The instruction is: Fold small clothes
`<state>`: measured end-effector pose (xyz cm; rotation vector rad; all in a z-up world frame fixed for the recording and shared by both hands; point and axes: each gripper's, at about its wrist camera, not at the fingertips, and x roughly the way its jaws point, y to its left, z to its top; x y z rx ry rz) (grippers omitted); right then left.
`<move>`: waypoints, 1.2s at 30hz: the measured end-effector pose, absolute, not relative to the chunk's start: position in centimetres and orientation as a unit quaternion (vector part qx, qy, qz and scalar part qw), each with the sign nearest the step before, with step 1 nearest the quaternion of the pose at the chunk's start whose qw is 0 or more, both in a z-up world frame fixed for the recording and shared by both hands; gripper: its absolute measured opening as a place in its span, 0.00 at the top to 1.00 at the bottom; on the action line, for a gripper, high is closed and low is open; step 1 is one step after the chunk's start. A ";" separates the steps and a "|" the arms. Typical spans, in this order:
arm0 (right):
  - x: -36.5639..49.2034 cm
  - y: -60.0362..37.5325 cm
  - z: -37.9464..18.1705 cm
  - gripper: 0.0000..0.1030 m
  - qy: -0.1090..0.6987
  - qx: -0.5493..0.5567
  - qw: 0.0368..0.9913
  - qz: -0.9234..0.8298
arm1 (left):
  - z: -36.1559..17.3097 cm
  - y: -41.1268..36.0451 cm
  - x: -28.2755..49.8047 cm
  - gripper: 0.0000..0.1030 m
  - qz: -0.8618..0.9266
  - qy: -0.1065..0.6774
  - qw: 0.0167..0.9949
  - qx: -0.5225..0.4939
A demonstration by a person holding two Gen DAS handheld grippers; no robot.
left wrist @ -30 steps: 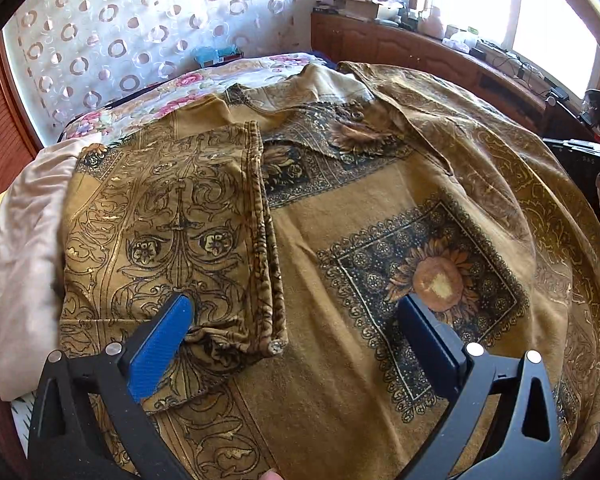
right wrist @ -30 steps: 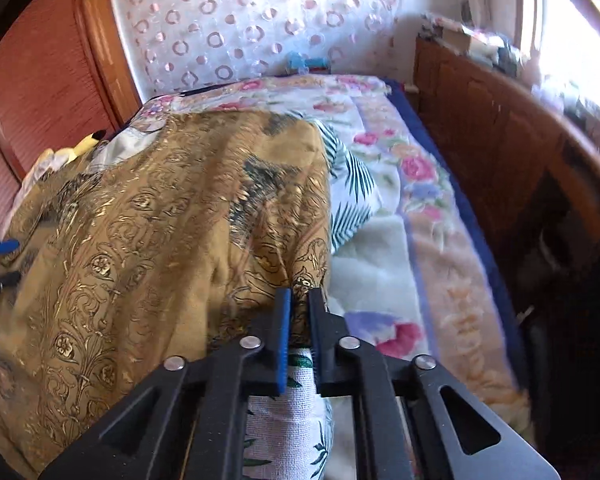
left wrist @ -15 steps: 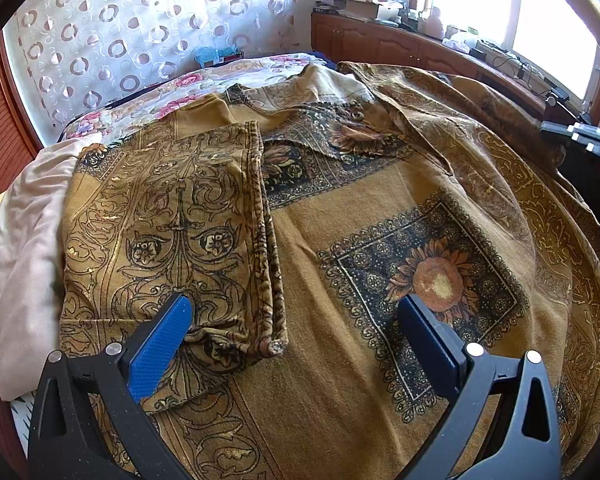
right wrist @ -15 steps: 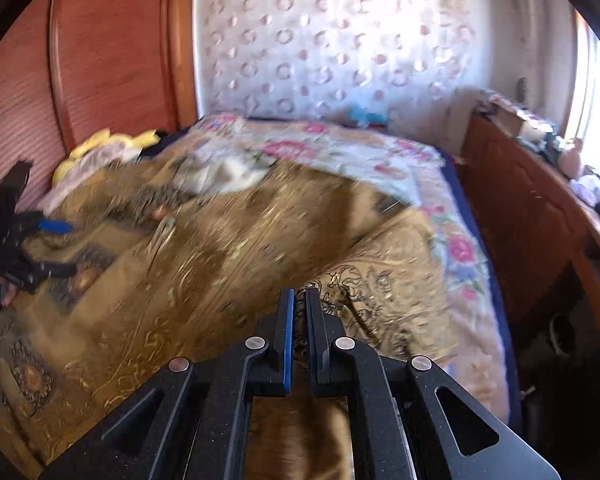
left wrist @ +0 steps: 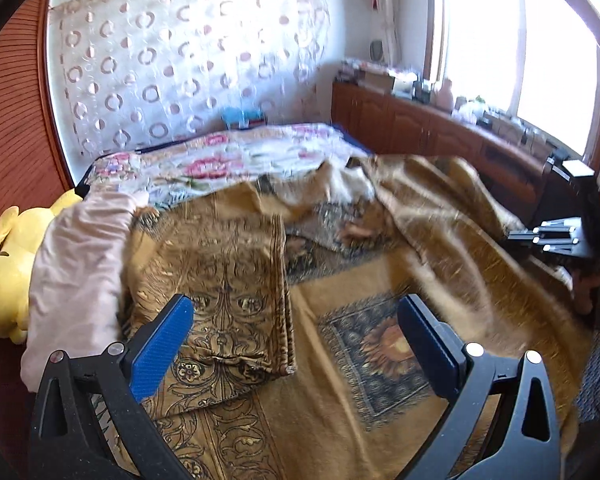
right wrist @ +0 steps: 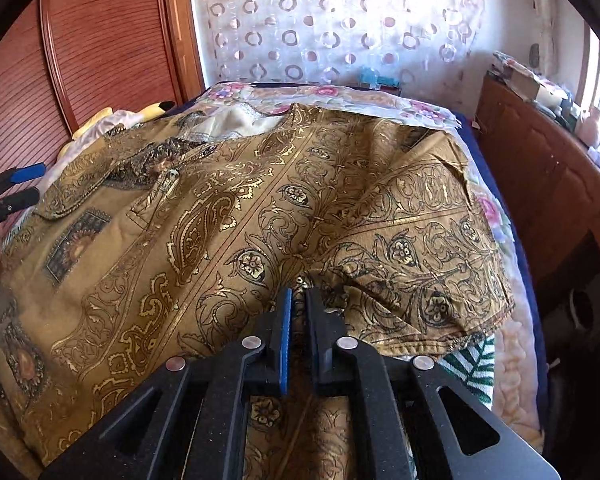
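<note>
Shirt (right wrist: 228,216) collar toward headboard

A mustard-gold shirt (right wrist: 228,232) carries black and metallic gold scrollwork, paisley shapes and small flower medallions. Its front panel (left wrist: 384,344) shows a dark blue-grey square framing an orange sunflower. The bedspread (left wrist: 220,164) beneath is cream with pink roses and green leaves, edged in navy blue. A pale pink cloth (left wrist: 76,264) lies beside a bright yellow plush toy (left wrist: 8,276). The curtain (right wrist: 340,20) is sheer white with pink and clear rings. The wardrobe doors (right wrist: 112,40) and the cabinets (left wrist: 416,128) are reddish-brown wood. The left gripper (left wrist: 296,340) is black with bright blue pads (left wrist: 160,348).
</note>
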<state>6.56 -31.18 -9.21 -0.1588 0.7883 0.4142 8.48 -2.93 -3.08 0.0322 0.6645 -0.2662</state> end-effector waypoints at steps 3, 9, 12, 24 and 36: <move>5.5 -31.5 -7.8 0.65 0.368 -0.075 0.906 0.194 | -2.2 -3.0 7.9 0.00 -0.131 0.310 0.942 0.010; 2.7 -34.0 -4.8 0.55 0.327 -0.062 0.927 0.170 | -1.3 -3.1 7.1 0.00 -0.134 0.297 0.946 -0.001; 2.9 -35.7 -4.4 0.55 0.325 -0.055 0.933 0.143 | -1.1 -3.2 7.1 0.00 -0.135 0.295 0.946 0.001; 7.4 -37.8 -8.8 0.55 0.393 -0.030 0.914 0.094 | -0.8 -4.0 6.4 0.00 -0.145 0.290 0.946 0.004; 9.5 -39.2 -9.2 0.54 0.414 -0.002 0.905 0.096 | -0.5 -4.6 5.7 0.00 -0.156 0.282 0.947 0.007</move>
